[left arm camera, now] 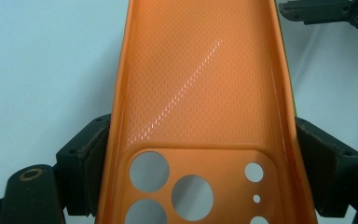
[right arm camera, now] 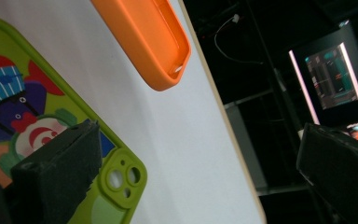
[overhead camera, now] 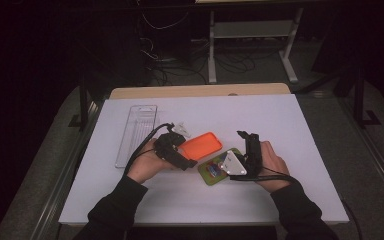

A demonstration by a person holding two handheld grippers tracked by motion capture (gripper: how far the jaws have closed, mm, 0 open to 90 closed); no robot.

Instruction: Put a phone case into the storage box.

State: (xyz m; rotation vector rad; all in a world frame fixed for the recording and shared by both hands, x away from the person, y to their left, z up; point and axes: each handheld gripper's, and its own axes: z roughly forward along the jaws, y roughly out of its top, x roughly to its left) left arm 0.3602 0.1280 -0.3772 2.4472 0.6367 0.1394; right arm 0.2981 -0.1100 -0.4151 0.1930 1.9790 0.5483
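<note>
Nearest the lower edge of the high view, the person's sleeves come in, each hand carrying a gripper. The left gripper [overhead camera: 180, 152] sits just left of centre, and its fingers [left arm camera: 81, 161] pinch the orange phone case [left arm camera: 200, 93] across its width at the camera-cutout end, inner side up; in the left gripper view the pads sit against both side walls. The case reaches up and right from there, over the white surface [overhead camera: 290, 130]. Right of centre the right gripper [overhead camera: 247, 145] rests beside the green phone case [overhead camera: 215, 172] with its cartoon print, which lies flat on the surface; its fingers [right arm camera: 60, 158] stand spread, one over the green case's camera corner, nothing between them. To do this well, I'd say keep the squeeze light so the soft walls don't buckle, and hold the orange case level while it is carried. Farther off, upper left, a clear plastic tray [overhead camera: 137, 132] lies well apart.
</note>
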